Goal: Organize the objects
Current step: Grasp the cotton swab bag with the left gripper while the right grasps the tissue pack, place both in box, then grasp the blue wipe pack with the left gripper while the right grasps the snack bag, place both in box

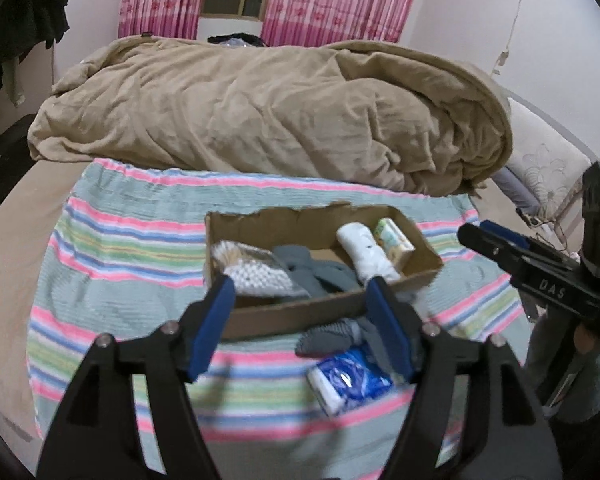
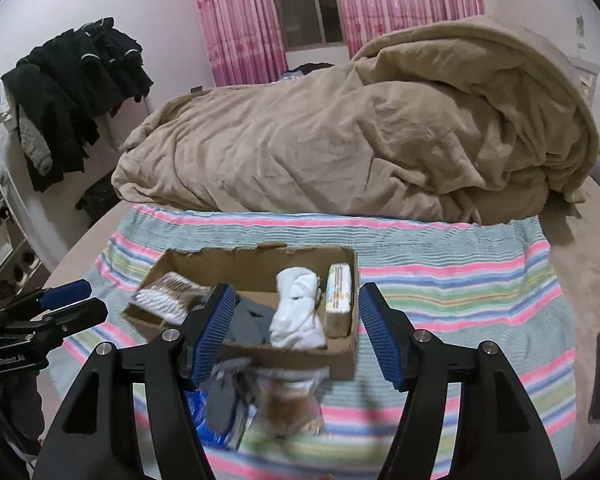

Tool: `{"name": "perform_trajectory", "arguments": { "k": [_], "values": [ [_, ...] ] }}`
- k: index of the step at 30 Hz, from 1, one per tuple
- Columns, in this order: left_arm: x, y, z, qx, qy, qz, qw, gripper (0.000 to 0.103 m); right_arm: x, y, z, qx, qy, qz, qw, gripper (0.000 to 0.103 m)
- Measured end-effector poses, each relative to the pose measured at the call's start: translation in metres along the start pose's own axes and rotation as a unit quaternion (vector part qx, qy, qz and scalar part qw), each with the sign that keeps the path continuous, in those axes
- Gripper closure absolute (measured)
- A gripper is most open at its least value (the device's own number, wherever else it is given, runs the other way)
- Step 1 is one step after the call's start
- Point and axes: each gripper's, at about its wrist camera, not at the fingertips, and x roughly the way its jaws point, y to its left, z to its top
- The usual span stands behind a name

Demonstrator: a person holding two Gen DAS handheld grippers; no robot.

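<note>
Both black grippers, left [image 1: 300,324] and right [image 2: 298,330], hang with blue-padded jaws spread, empty, at lower frame before a shallow brown cardboard box [image 1: 420,250] on a striped towel [image 1: 132,240].

The bed [image 1: 4,264] is covered at its near part by a striped towel [image 1: 140,240], on which a cardboard box [image 1: 292,312], a grey sock [image 1: 328,336] and a blue packet [image 1: 348,380] are laid, while a crumpled tan blanket [image 1: 260,112] is heaped at the far side.
</note>
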Motion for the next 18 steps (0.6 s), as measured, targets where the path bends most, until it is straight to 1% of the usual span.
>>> {"name": "perform_trajectory", "arguments": {
  "k": [8, 11, 12, 13, 15, 18],
  "values": [
    [-0.028, -0.007, -0.023, -0.017, 0.0, -0.002, 0.9999, 0.032, -0.031, 0.006, -0.02, -0.008, -0.002, 0.004, 1.0, 0.035],
    [-0.033, -0.011, -0.034, -0.026, 0.001, 0.0, 0.9997, 0.027, -0.04, 0.004, -0.025, -0.005, -0.003, 0.003, 1.0, 0.034],
    [-0.034, -0.011, -0.037, -0.028, 0.003, -0.001, 0.9996, 0.023, -0.042, 0.003, -0.026, -0.004, -0.003, 0.003, 1.0, 0.033],
    [-0.034, -0.013, -0.041, -0.031, 0.005, -0.002, 0.9995, 0.021, -0.046, 0.002, -0.028, -0.003, -0.005, 0.003, 1.0, 0.032],
    [-0.034, -0.015, -0.049, -0.032, 0.011, 0.0, 0.9994, 0.021, -0.051, 0.001, -0.031, -0.002, -0.007, 0.002, 1.0, 0.026],
    [-0.031, -0.018, -0.06, -0.033, 0.02, 0.004, 0.9992, 0.021, -0.055, 0.0, -0.038, -0.003, -0.008, 0.006, 1.0, 0.025]
  ]
}}
